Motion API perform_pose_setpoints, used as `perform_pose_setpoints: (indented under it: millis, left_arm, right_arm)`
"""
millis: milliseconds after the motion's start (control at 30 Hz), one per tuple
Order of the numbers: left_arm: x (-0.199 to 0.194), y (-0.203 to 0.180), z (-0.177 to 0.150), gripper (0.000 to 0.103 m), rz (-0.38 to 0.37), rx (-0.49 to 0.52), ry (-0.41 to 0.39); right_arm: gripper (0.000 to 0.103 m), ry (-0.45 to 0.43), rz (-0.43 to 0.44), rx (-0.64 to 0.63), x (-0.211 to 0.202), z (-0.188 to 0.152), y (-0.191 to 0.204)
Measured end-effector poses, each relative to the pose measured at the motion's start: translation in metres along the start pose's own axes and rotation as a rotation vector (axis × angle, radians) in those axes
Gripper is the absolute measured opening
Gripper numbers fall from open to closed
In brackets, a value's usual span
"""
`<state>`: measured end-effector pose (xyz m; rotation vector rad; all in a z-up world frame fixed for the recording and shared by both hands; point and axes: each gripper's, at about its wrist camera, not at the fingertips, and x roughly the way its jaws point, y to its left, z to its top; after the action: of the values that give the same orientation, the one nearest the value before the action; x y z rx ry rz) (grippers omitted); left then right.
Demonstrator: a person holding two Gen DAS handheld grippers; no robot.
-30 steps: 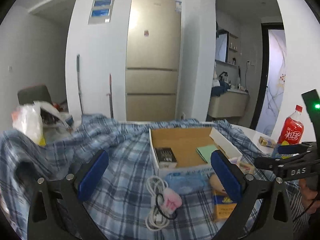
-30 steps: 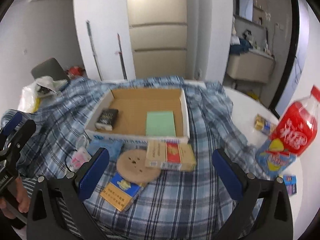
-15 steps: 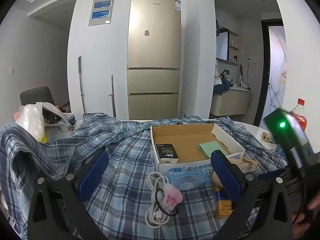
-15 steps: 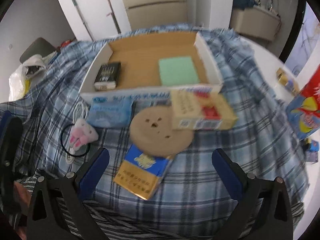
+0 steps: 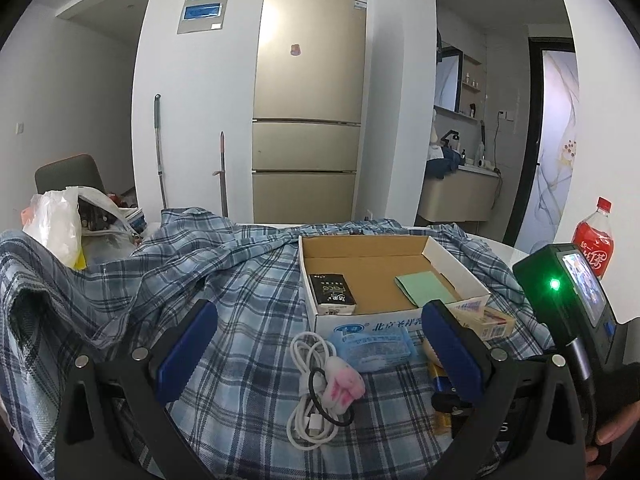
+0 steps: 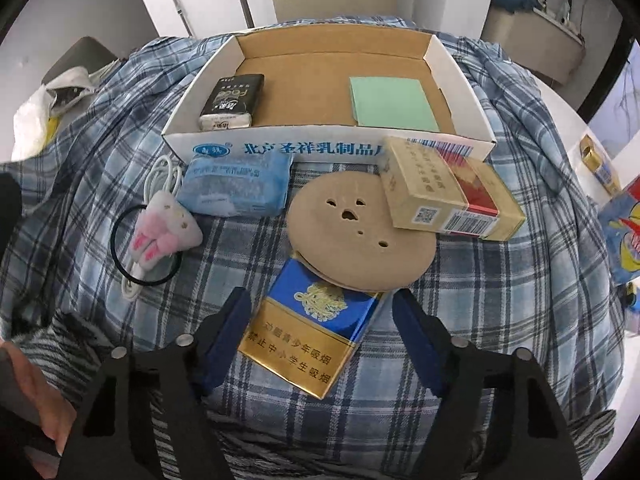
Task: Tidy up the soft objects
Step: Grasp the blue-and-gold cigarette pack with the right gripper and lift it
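Note:
A shallow cardboard box (image 6: 332, 142) (image 5: 400, 324) sits on a blue plaid cloth (image 6: 80, 128); it holds a black tissue pack (image 6: 233, 100) and a green pad (image 6: 390, 98). In front lie a blue tissue pack (image 6: 236, 190) (image 5: 376, 346), a pink plush hair tie (image 6: 166, 228) (image 5: 344, 384) on a white cable (image 5: 310, 400), a round tan disc (image 6: 360, 232), a tan-and-red carton (image 6: 448, 192) and a blue-and-gold carton (image 6: 312, 332). My right gripper (image 6: 324, 332) is open, its jaws on either side of the blue-and-gold carton. My left gripper (image 5: 320, 348) is open and empty, above the cable.
A red drink bottle (image 5: 594, 240) stands at the right by the table edge. A white plastic bag (image 5: 56, 228) and a chair (image 5: 68, 172) are at the left. A blue snack bag (image 6: 624, 232) and small boxes lie right of the cloth. A fridge (image 5: 308, 100) stands behind.
My right gripper has moved down and forward to the blue-and-gold carton, jaws narrower but still open. My left gripper has stayed nearly in place.

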<state>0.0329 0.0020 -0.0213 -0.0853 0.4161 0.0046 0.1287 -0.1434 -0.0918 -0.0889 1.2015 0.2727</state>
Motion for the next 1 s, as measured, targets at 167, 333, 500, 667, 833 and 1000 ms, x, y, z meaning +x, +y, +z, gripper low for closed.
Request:
perform_pose_setpoints:
  millis: [167, 333, 500, 667, 833, 1000]
  left_arm:
    - [-0.003, -0.004, 0.000, 0.103, -0.010, 0.031, -0.015]
    - [-0.003, -0.007, 0.000, 0.103, -0.009, 0.041, -0.017]
    - [-0.002, -0.009, 0.000, 0.103, -0.009, 0.051, -0.018]
    - [-0.001, -0.010, -0.001, 0.103, -0.010, 0.050, -0.017]
    - [-0.002, -0.011, -0.001, 0.103, -0.010, 0.056, -0.021]
    - [-0.001, -0.014, -0.003, 0.103, -0.011, 0.066, -0.022]
  right_arm:
    - [0.061, 0.009, -0.006, -0.038, -0.004, -0.008, -0.006]
    - [0.061, 0.016, -0.021, -0.069, -0.011, -0.019, -0.015]
    - [0.060, 0.005, -0.023, -0.079, -0.017, -0.017, -0.022]
    - [0.060, -0.002, -0.008, -0.082, -0.010, -0.008, -0.017]
    - [0.058, -0.001, 0.002, -0.058, 0.002, -0.005, -0.019]
    - [0.054, -0.012, 0.021, -0.043, 0.004, -0.005, -0.022]
